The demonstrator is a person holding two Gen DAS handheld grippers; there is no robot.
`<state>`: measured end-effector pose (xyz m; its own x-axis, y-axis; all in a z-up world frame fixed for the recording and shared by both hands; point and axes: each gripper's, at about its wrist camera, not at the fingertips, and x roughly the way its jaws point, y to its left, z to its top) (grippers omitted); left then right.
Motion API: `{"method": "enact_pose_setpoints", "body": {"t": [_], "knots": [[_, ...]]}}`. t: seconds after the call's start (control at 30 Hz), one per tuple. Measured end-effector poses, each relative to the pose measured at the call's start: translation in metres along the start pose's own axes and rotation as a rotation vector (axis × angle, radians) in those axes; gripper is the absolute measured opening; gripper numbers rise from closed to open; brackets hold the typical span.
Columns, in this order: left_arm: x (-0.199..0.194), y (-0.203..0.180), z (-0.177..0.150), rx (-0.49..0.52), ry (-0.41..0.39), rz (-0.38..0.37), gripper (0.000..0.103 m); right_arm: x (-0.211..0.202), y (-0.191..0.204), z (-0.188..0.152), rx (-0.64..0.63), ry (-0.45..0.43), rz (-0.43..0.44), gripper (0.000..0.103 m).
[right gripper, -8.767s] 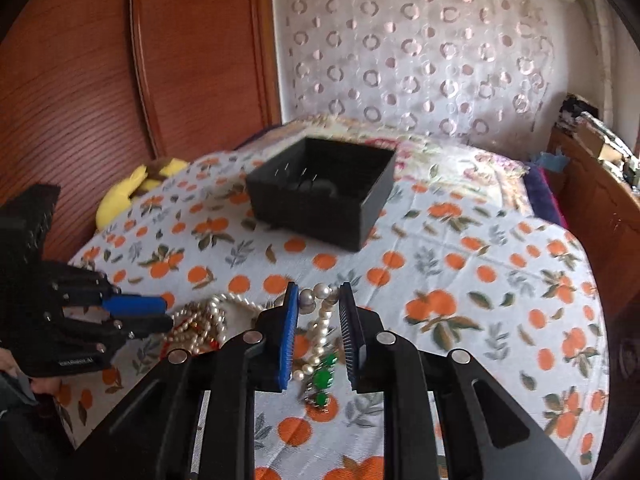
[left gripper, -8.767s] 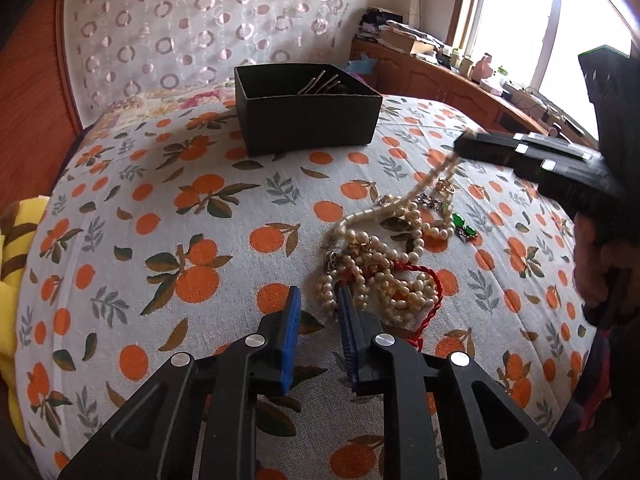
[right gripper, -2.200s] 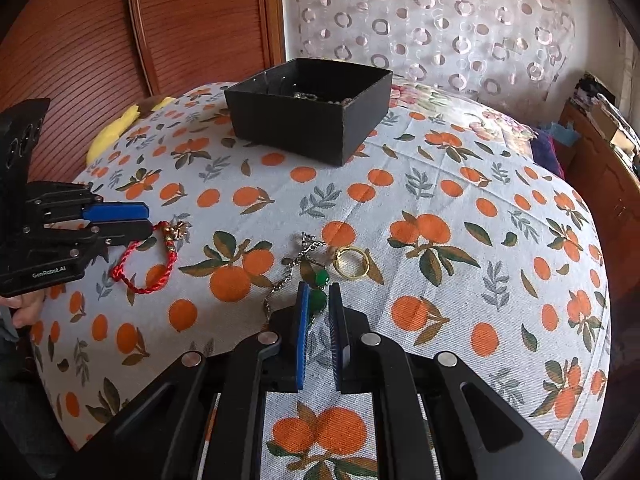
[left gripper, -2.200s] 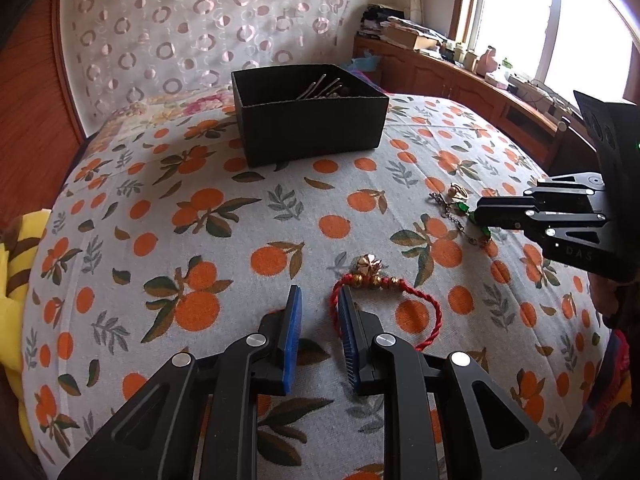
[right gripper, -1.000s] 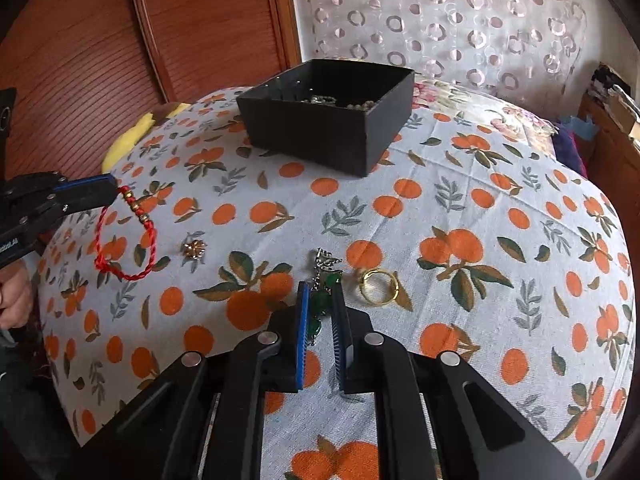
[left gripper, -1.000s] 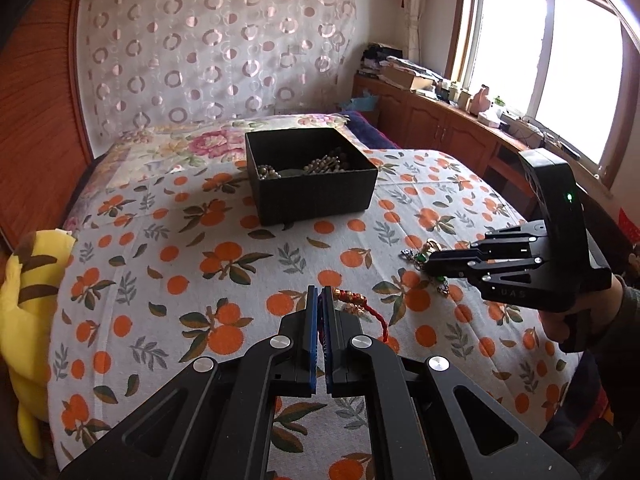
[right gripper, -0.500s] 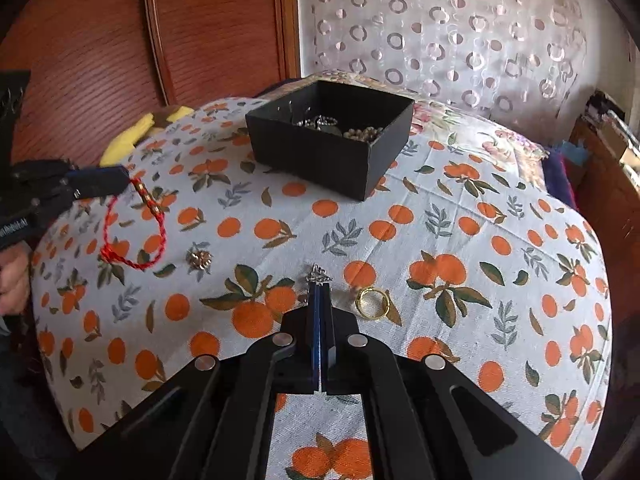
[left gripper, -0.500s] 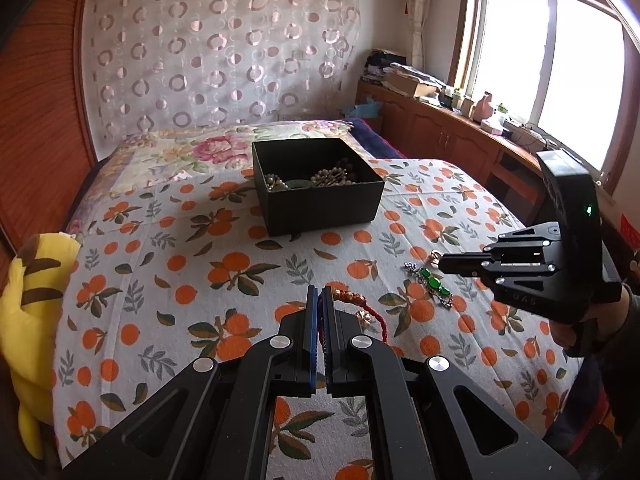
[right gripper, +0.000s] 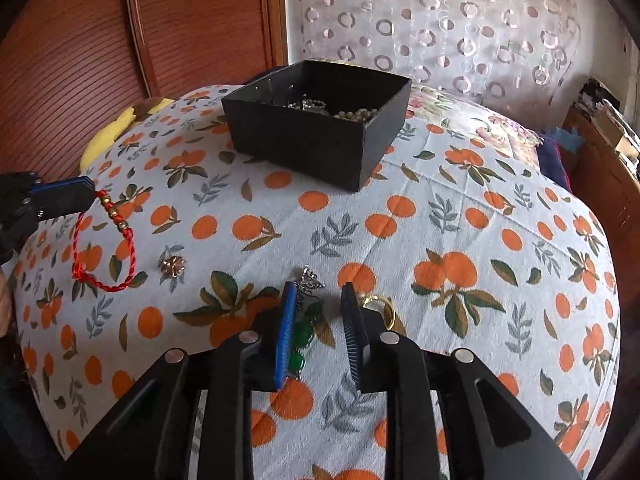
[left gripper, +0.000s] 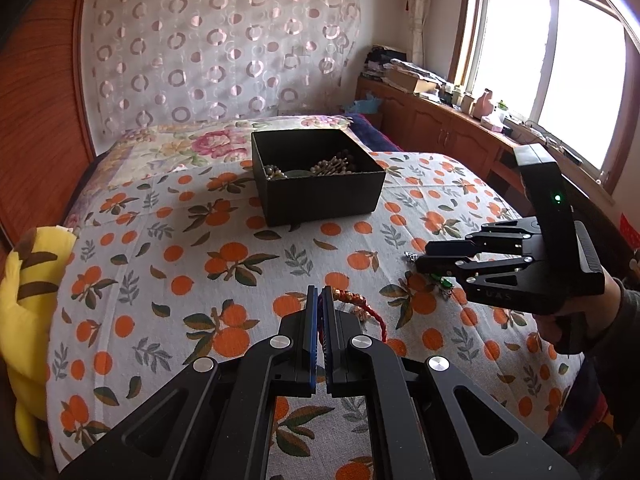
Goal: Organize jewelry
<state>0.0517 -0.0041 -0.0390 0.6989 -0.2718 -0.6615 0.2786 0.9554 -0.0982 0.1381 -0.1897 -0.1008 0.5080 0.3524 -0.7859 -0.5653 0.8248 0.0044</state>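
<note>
My left gripper [left gripper: 320, 294] is shut on a red cord bracelet [left gripper: 354, 297] with gold beads. In the right wrist view the bracelet [right gripper: 105, 252] hangs from that gripper [right gripper: 86, 188] above the bed's left side. My right gripper [right gripper: 318, 292] is low over the bed and its jaws are opening. A chain with green stones [right gripper: 304, 332] lies on the cloth between them, close to the left pad and not pinched. In the left wrist view the right gripper [left gripper: 422, 256] hovers over that chain [left gripper: 442, 282]. The black box [right gripper: 296, 144] [left gripper: 320, 196] holds pearls and chains.
A gold ring [right gripper: 380, 305] lies just right of my right gripper's fingers, and a small flower-shaped charm [right gripper: 173, 264] lies on the cloth to the left. A yellow plush toy [left gripper: 24, 304] sits at the bed's left edge. Wooden cabinets [left gripper: 436, 136] run under the window.
My right gripper's jaws, shut half a second ago, now stand apart over the green-stone chain. My left gripper stays shut, with the red bracelet held up off the bed.
</note>
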Motion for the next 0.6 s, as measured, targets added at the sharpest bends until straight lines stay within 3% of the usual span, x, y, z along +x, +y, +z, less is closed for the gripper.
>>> {"method": "enact_pose_setpoints", "body": {"t": [0.03,0.07,0.1,0.37,0.43,0.6], "knots": [[0.0,0.0,0.0,0.0,0.0,0.0,0.001,0.0,0.001,0.0,-0.007,0.0,0.001,0.024],[0.0,0.0,0.0,0.0,0.0,0.001,0.001,0.0,0.002,-0.001,-0.013,0.0,0.011,0.013],[0.0,0.0,0.0,0.001,0.001,0.001,0.001,-0.001,0.005,-0.002,-0.025,0.001,0.008,0.009],[0.0,0.001,0.0,0.0,0.0,-0.001,0.001,-0.007,0.014,-0.006,-0.059,-0.011,-0.005,0.007],[0.0,0.0,0.0,0.0,0.0,0.002,0.001,-0.012,0.013,-0.004,-0.056,-0.031,-0.003,0.0],[0.0,0.001,0.001,0.001,-0.006,0.003,0.001,-0.025,0.012,0.001,-0.058,-0.062,-0.011,0.0]]}}
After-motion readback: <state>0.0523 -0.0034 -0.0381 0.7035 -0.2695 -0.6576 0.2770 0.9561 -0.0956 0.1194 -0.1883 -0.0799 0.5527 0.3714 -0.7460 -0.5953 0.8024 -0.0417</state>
